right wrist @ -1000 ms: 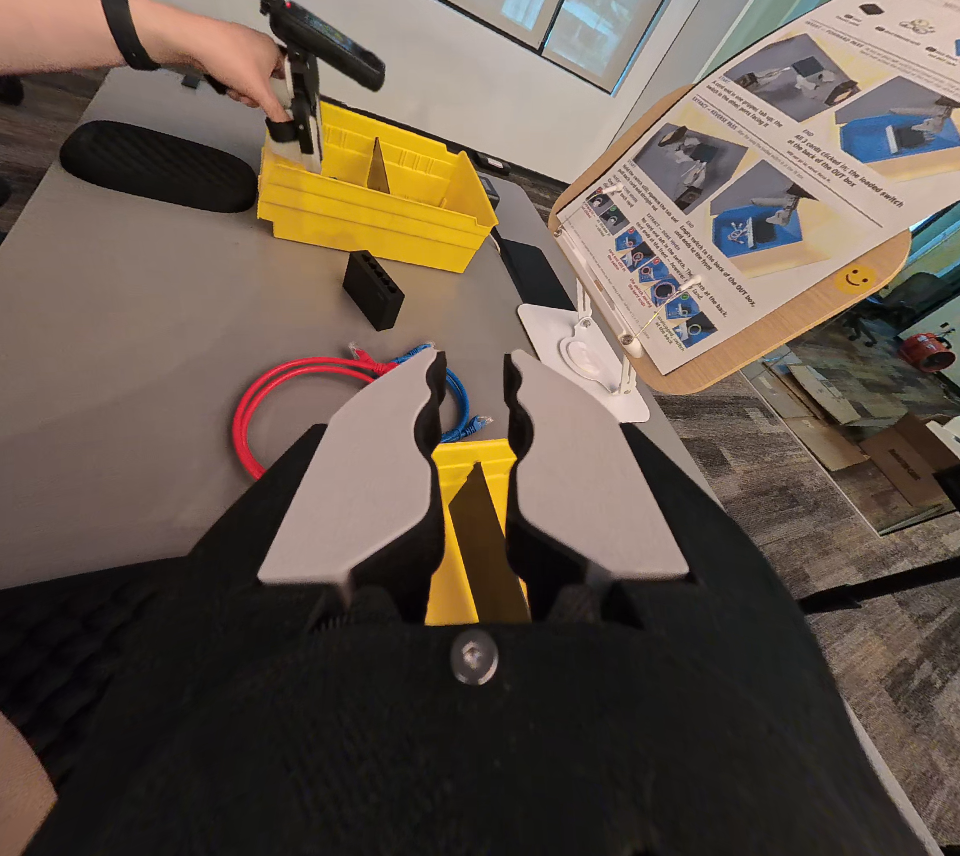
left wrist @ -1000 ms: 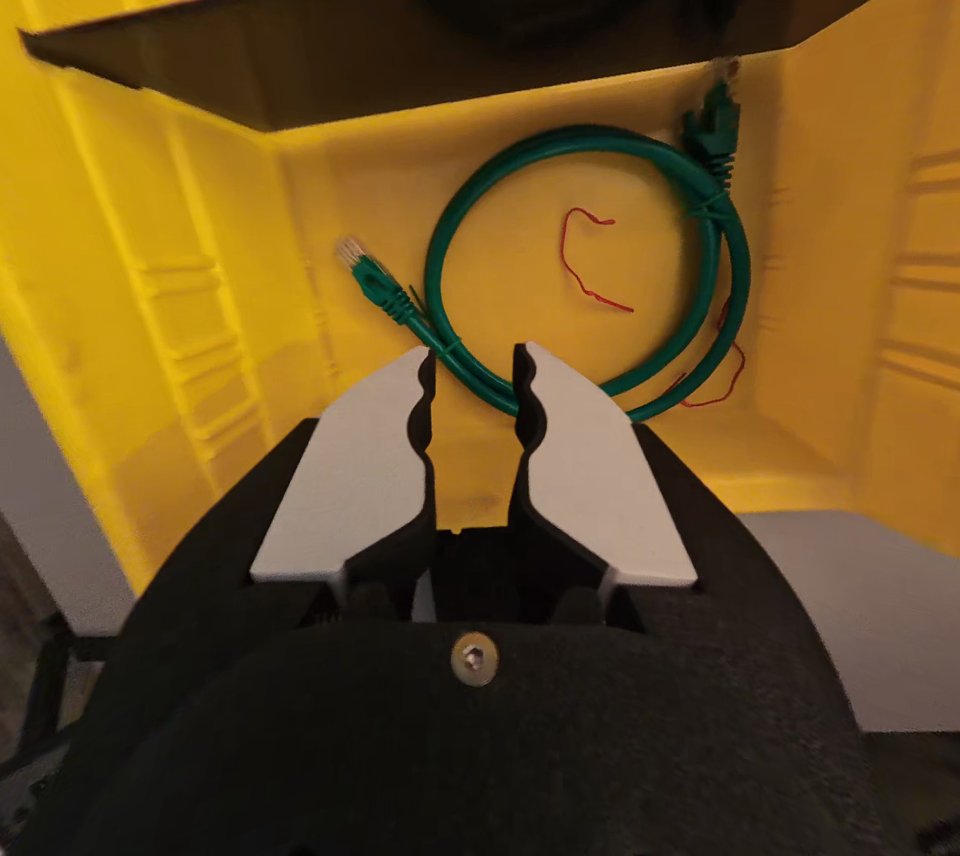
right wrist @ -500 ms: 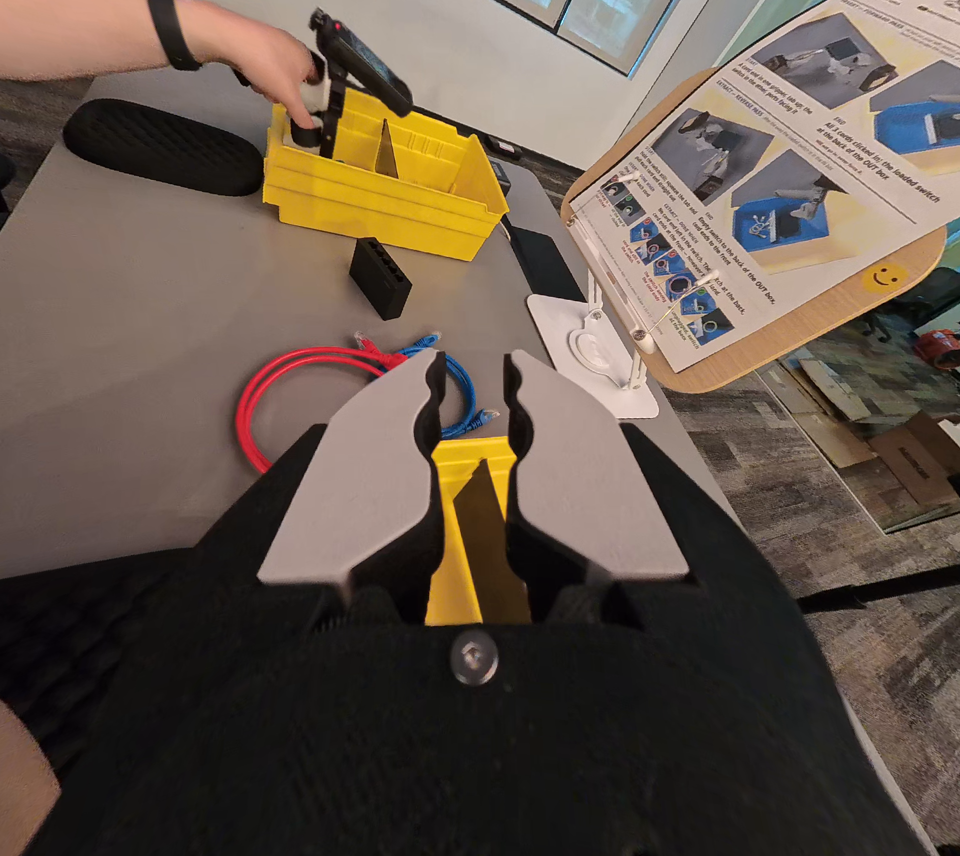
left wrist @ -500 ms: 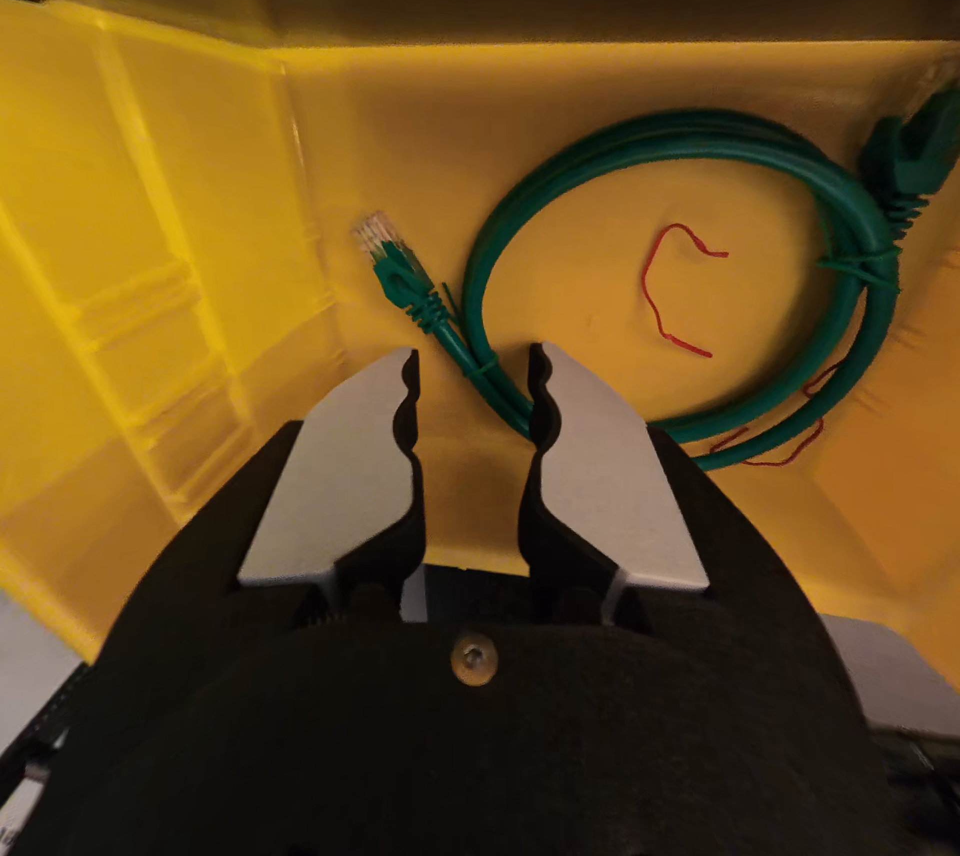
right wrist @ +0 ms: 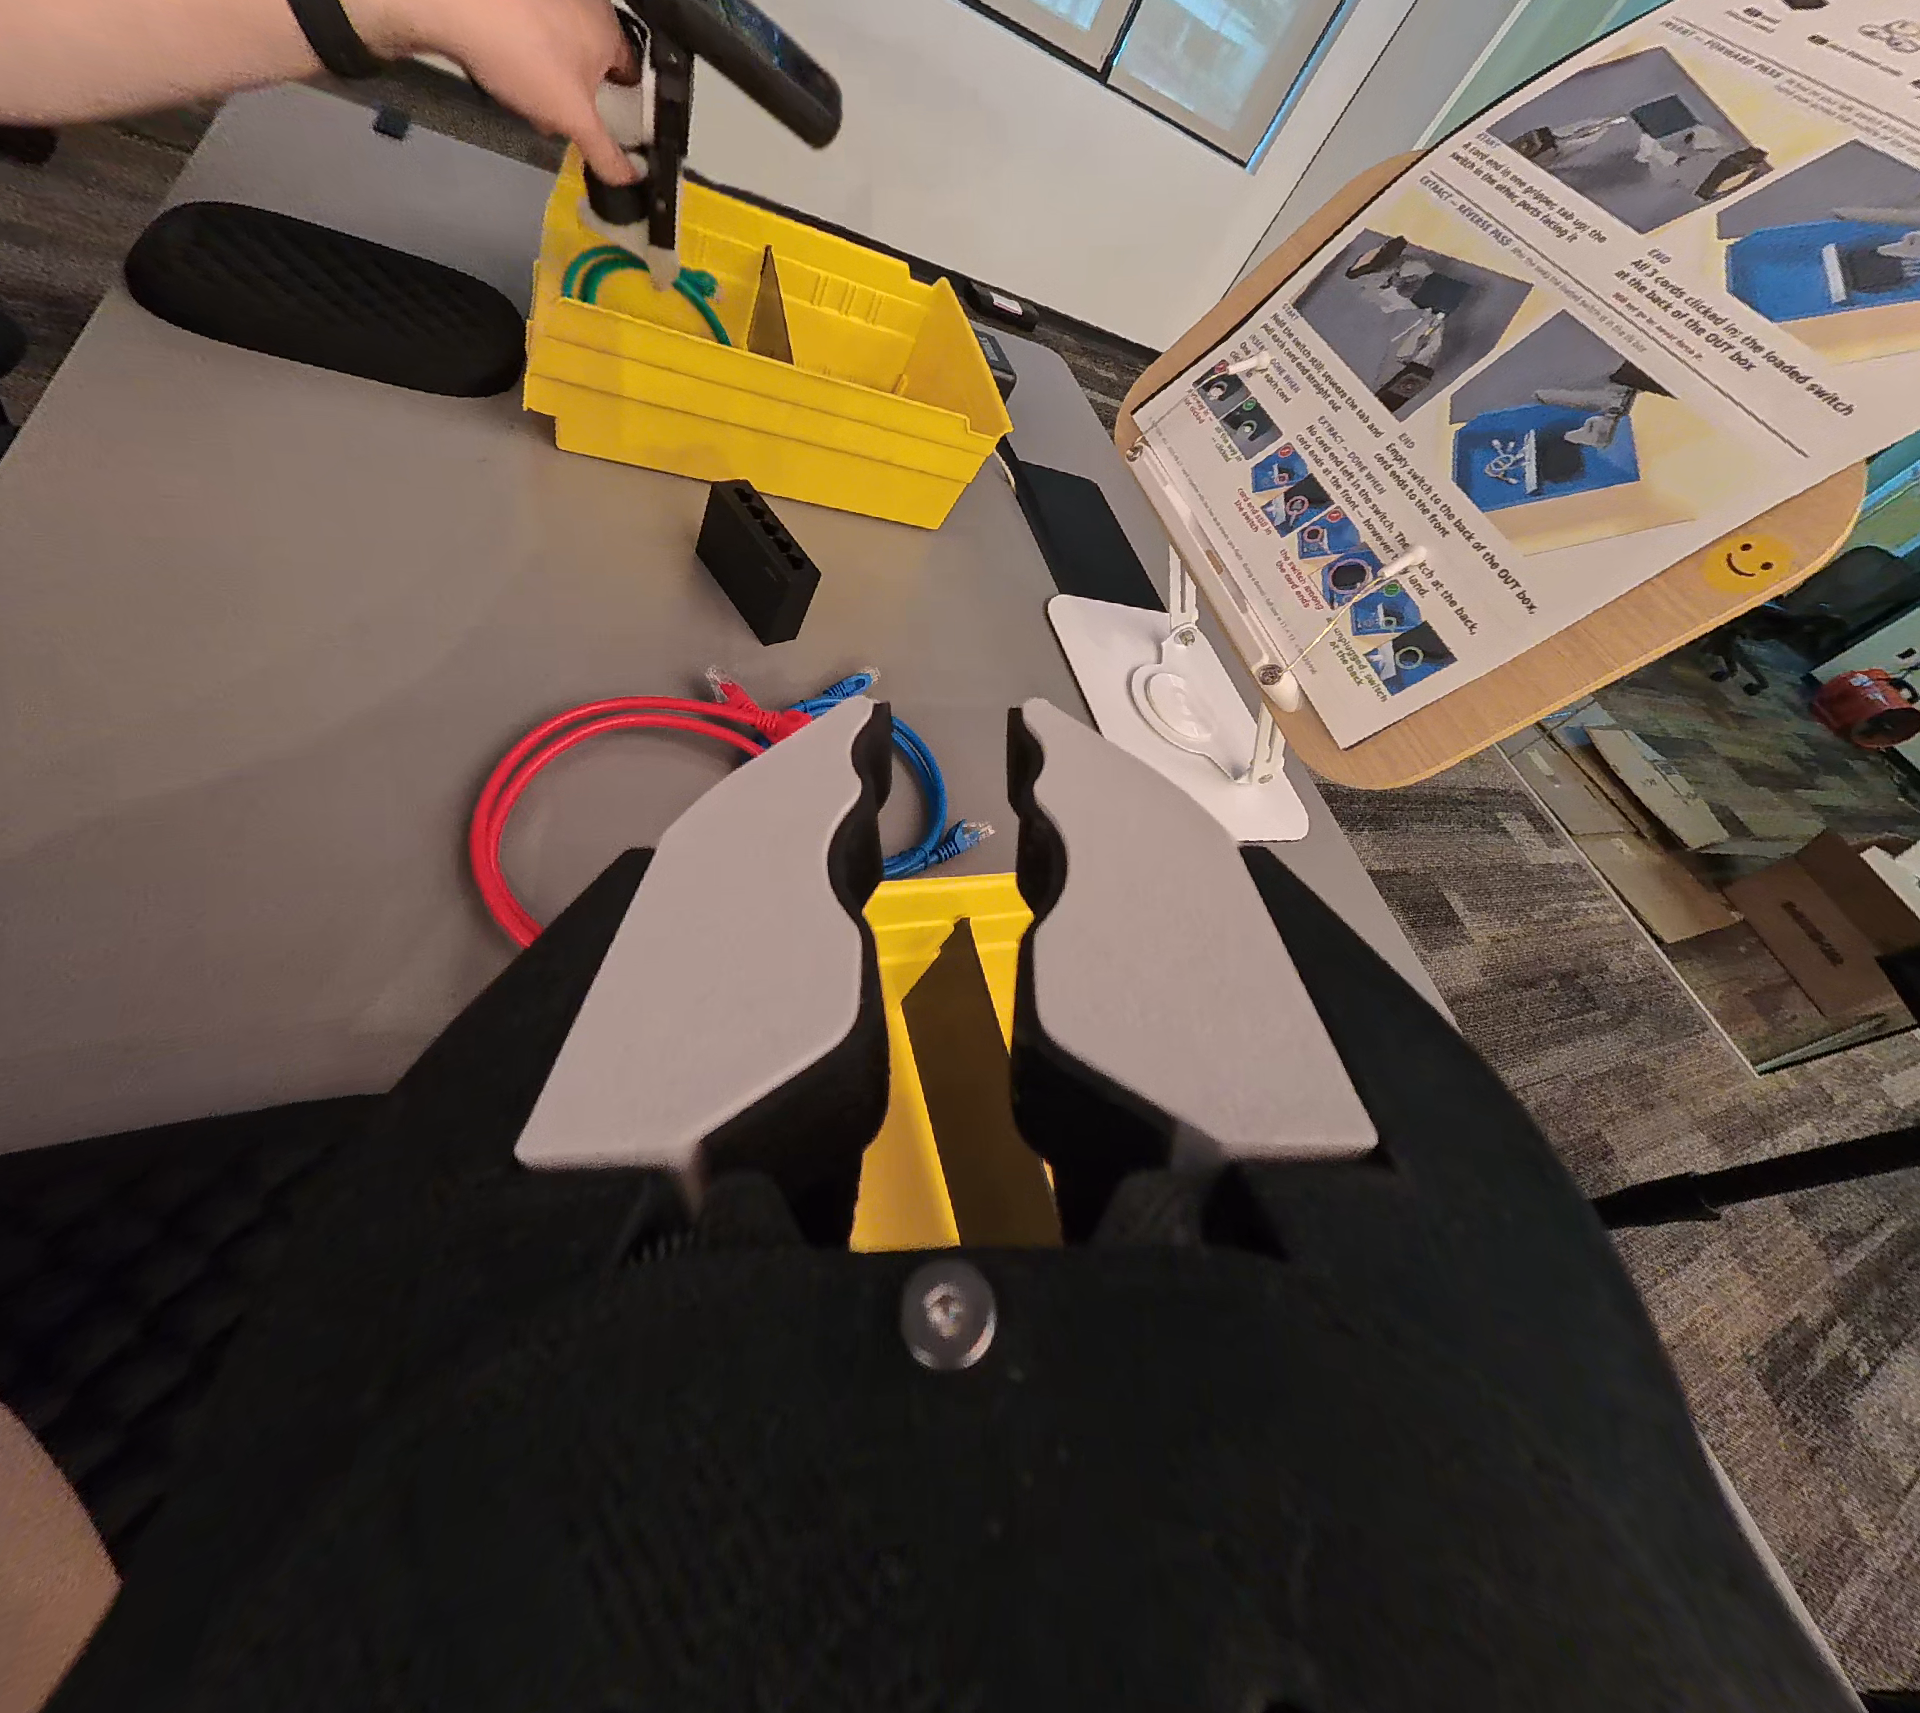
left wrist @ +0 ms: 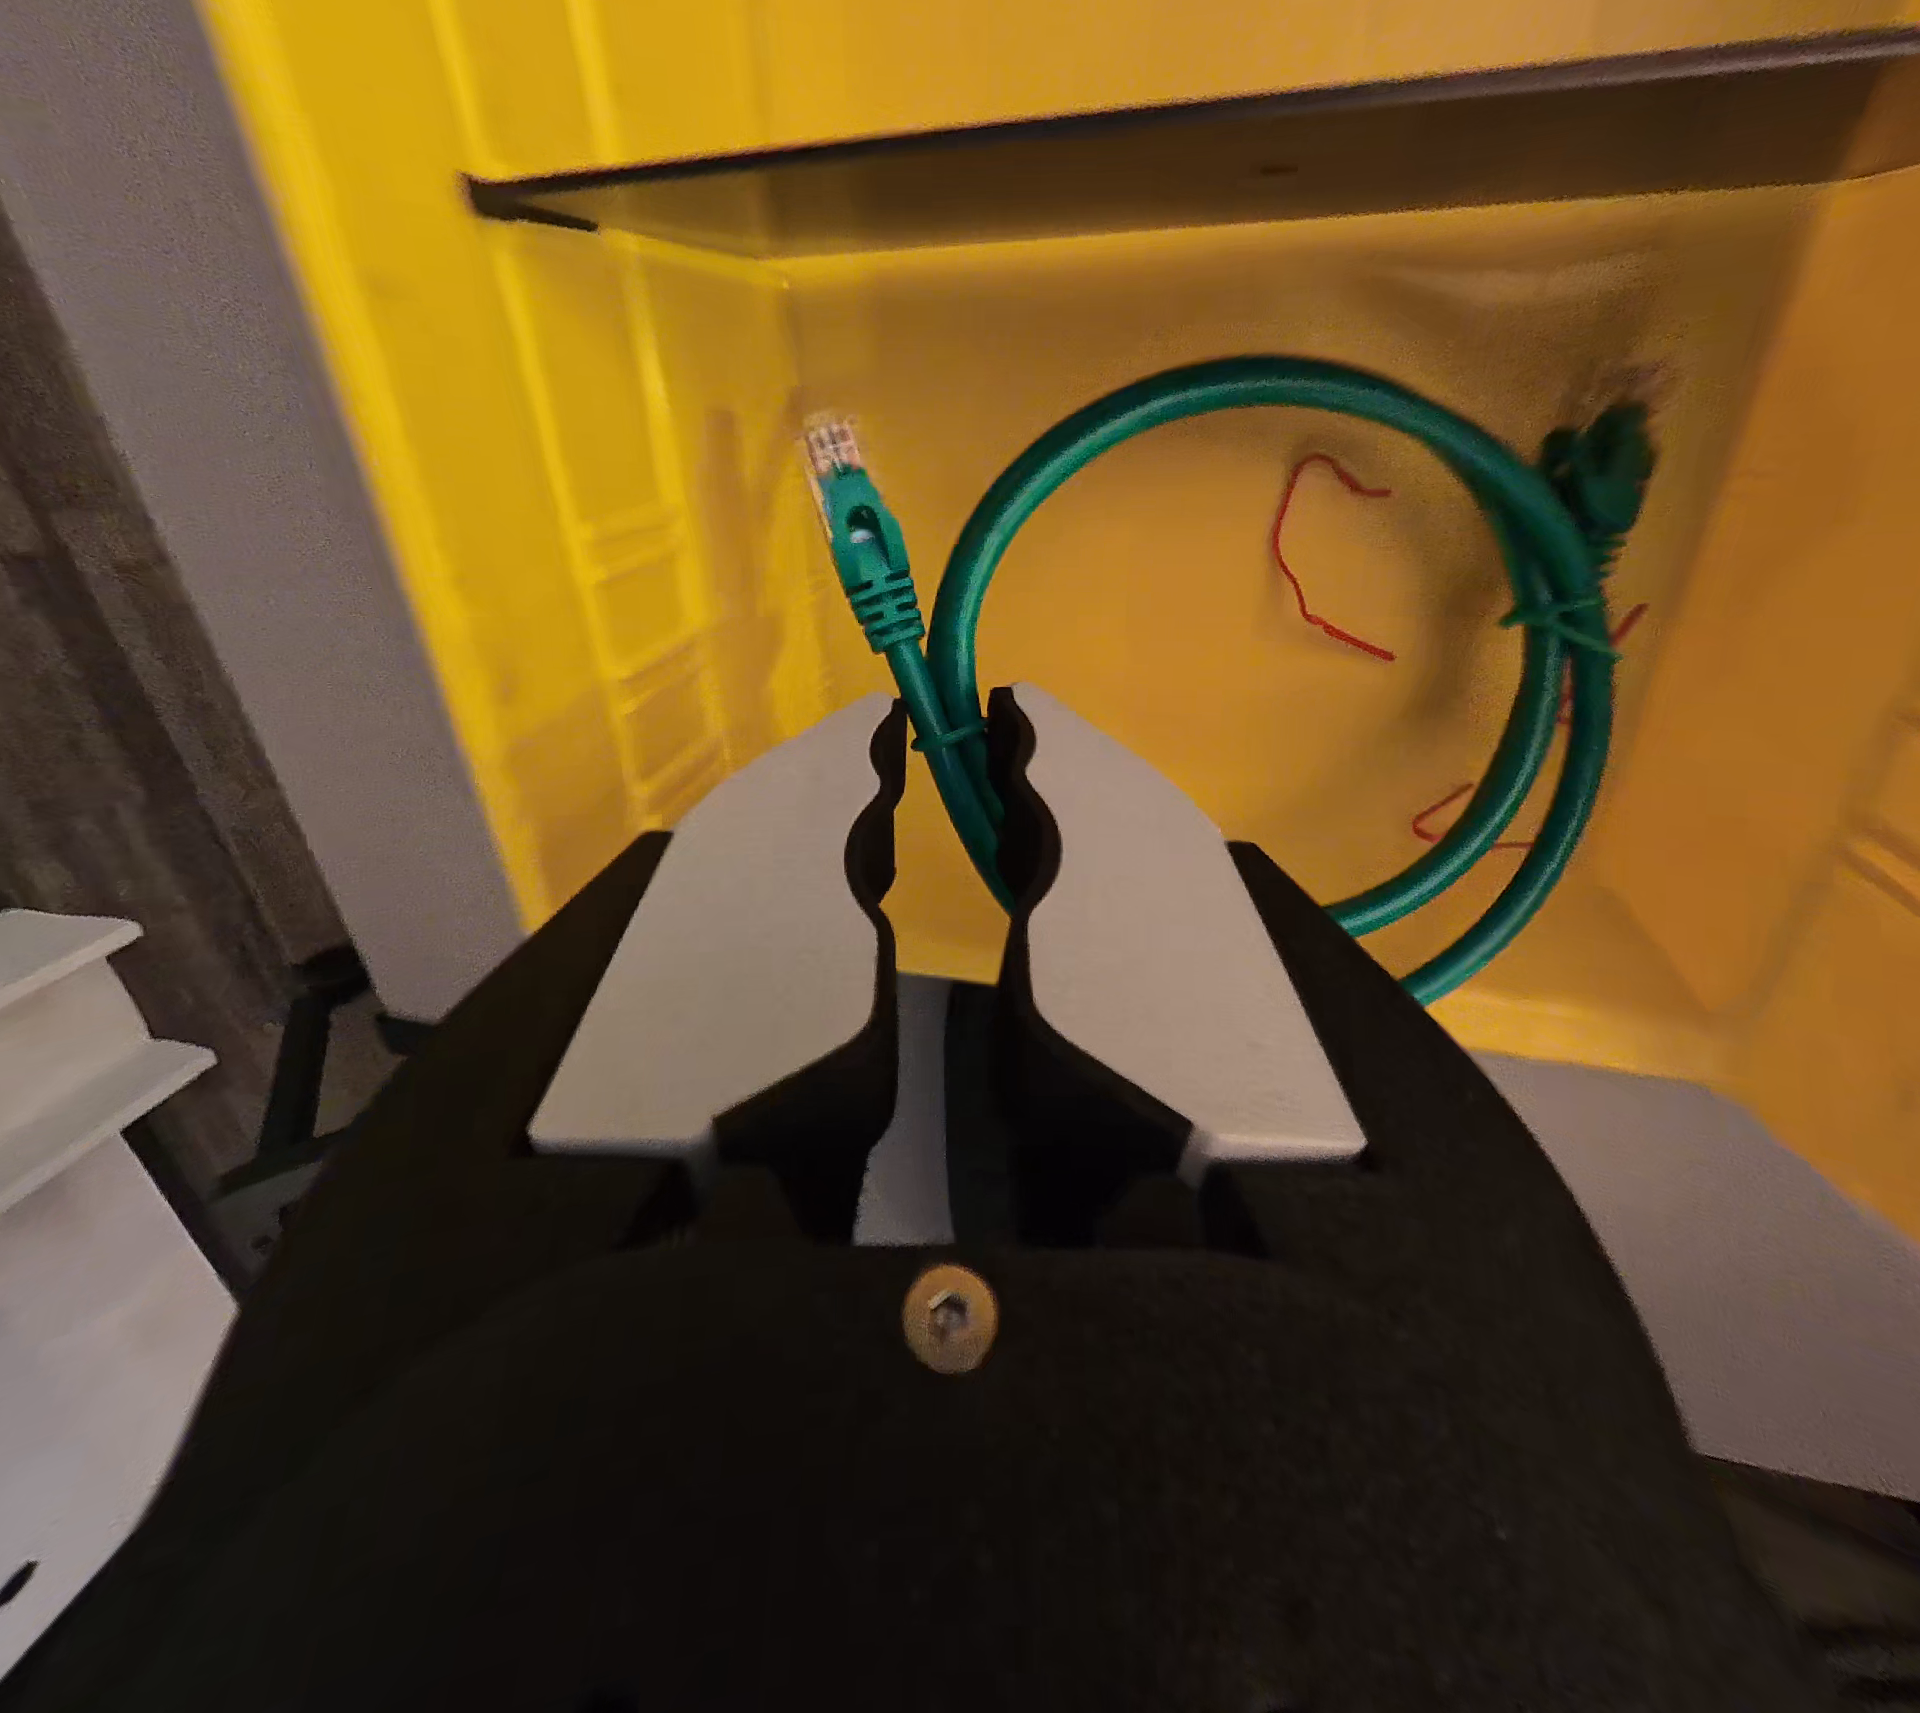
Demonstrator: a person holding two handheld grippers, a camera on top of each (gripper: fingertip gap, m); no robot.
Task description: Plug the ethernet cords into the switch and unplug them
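Left wrist view: a coiled green ethernet cord point(left wrist: 1247, 396) is pinched between the tips of the left gripper point(left wrist: 948, 718), clamped just behind its near plug point(left wrist: 862, 551), which sticks up ahead of the fingertips with its clear end pointing away. Holding it close to the plug likely keeps the connector stiff enough to aim into a port. The rest of the coil hangs to the right of the tongs, over the floor of a yellow bin point(left wrist: 1039, 1), and a thin loose red wire point(left wrist: 1320, 562) lies beyond the coil on the bin floor.

From the right wrist view, that gripper appears far ahead and to the left, a hand point(right wrist: 520, 42) lifting the green loop at the bin's rim. The black switch point(right wrist: 756, 560) stands on the grey table point(right wrist: 260, 624) between the bin and the right gripper point(right wrist: 948, 718), ports facing up and leftward. A red cord point(right wrist: 582, 728) and a blue cord point(right wrist: 925, 780) lie coiled just ahead of the right tongs, which hang apart and empty over a second yellow bin point(right wrist: 914, 915).
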